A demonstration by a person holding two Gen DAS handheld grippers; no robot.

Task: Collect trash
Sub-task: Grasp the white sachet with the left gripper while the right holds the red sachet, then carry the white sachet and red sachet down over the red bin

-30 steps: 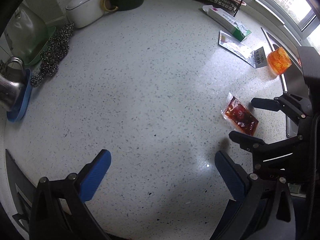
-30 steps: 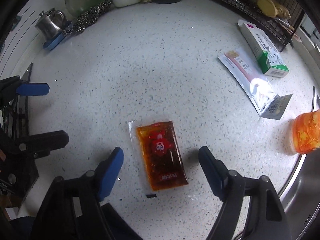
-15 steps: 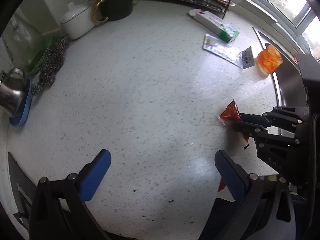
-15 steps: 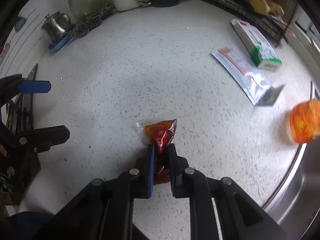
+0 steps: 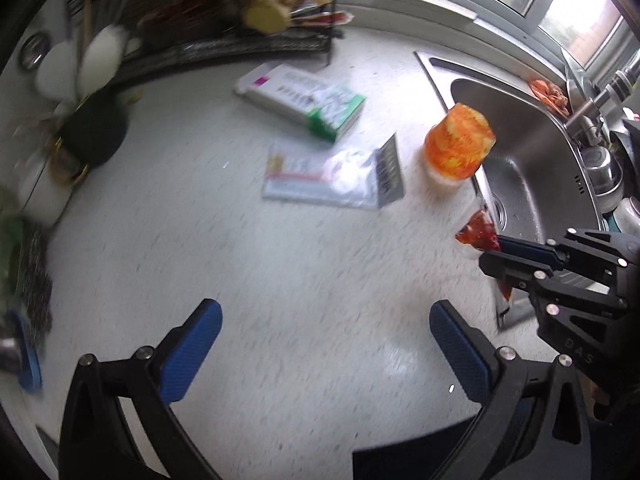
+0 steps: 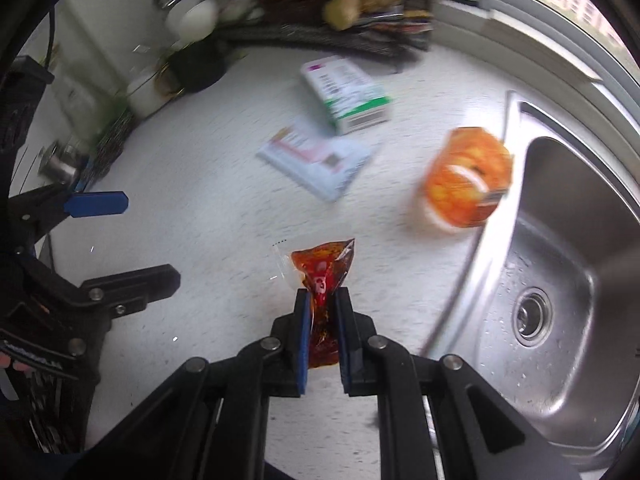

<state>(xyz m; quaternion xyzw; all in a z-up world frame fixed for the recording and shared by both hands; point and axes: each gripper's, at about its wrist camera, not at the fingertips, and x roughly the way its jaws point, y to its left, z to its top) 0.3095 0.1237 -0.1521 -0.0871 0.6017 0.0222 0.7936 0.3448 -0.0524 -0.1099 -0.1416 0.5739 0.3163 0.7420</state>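
Left gripper [image 5: 326,344]: fingers spread, nothing between them
Right gripper [image 5: 490,250]: clamped on red sauce packet [image 5: 478,232]
Orange cup [image 5: 458,146]: on tabletop [image 5: 200,220], beside sink [image 5: 528,128]

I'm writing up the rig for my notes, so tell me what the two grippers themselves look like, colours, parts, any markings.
Both the left gripper and the right gripper have a black linkage frame joined by silver round-head screws, ending in two flat fingers faced with blue textured pads. The right one's frame carries raised letters reading DAS. No cables or sleeves can be made out.
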